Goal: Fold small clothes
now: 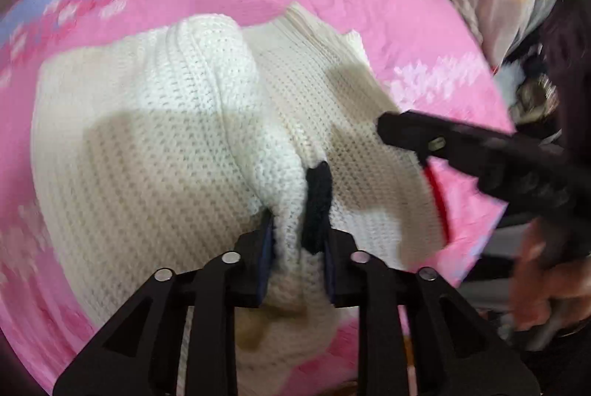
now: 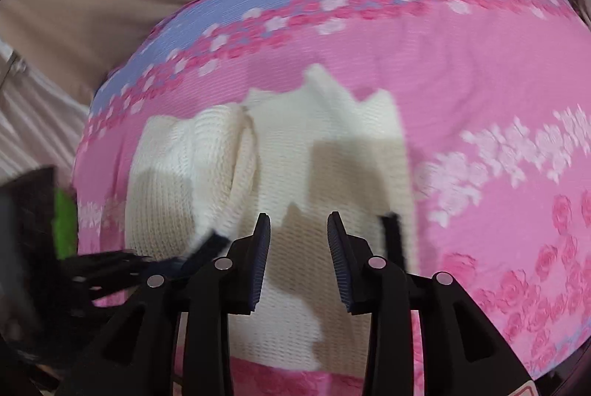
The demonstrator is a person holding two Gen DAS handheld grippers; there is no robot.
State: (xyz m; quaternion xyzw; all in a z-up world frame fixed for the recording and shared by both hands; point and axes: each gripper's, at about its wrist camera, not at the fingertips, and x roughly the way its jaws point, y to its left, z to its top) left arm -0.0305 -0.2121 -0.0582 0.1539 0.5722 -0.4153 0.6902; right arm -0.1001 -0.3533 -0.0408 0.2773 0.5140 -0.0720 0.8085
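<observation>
Two views, both blurred. Left wrist: left gripper (image 1: pixel 299 241) clamped on a fold of cream knitted garment (image 1: pixel 155 152) with black trim (image 1: pixel 317 204), spread on pink flowered cloth (image 1: pixel 424 37); right gripper (image 1: pixel 384 126) over the garment's right edge, state unclear from here. Right wrist: right gripper (image 2: pixel 299 229) apart, nothing between, hanging over the garment (image 2: pixel 325 144); left gripper (image 2: pixel 110 266) low at left.
</observation>
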